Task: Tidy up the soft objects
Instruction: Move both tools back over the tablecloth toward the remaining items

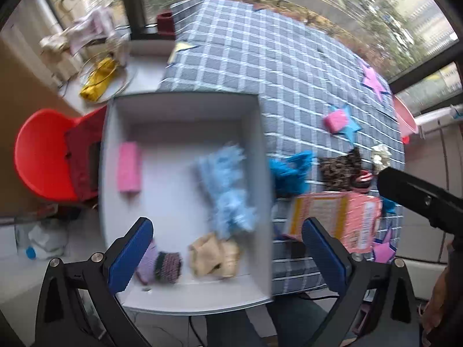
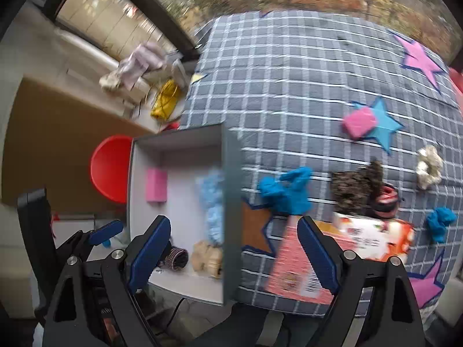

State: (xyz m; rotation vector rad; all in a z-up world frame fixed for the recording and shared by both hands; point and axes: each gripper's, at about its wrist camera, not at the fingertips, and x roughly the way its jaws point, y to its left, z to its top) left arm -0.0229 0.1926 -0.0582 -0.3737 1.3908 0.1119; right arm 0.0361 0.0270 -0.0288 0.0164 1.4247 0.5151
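A white open box (image 1: 115,173) (image 2: 230,156) sits at the table's left edge. It holds a pink sponge (image 1: 129,166) (image 2: 156,185), a light blue fluffy cloth (image 1: 227,190) (image 2: 212,202), a beige soft piece (image 1: 215,256) (image 2: 207,256) and a purple striped piece (image 1: 160,264) (image 2: 176,256). On the checked cloth lie a blue cloth (image 1: 290,173) (image 2: 286,190), a pink sponge (image 1: 335,120) (image 2: 360,123), a dark speckled fabric (image 1: 340,170) (image 2: 356,188), a white scrunchie (image 2: 429,167) and a small blue piece (image 2: 439,222). My left gripper (image 1: 228,254) is open above the box. My right gripper (image 2: 231,248) is open over the box's right wall.
A pink printed packet (image 1: 335,217) (image 2: 341,254) lies at the table's near edge. A red chair (image 1: 43,156) (image 2: 110,167) stands left of the box. A side shelf holds a yellow cloth (image 1: 98,79) (image 2: 165,101). The right gripper's body (image 1: 419,193) shows at right.
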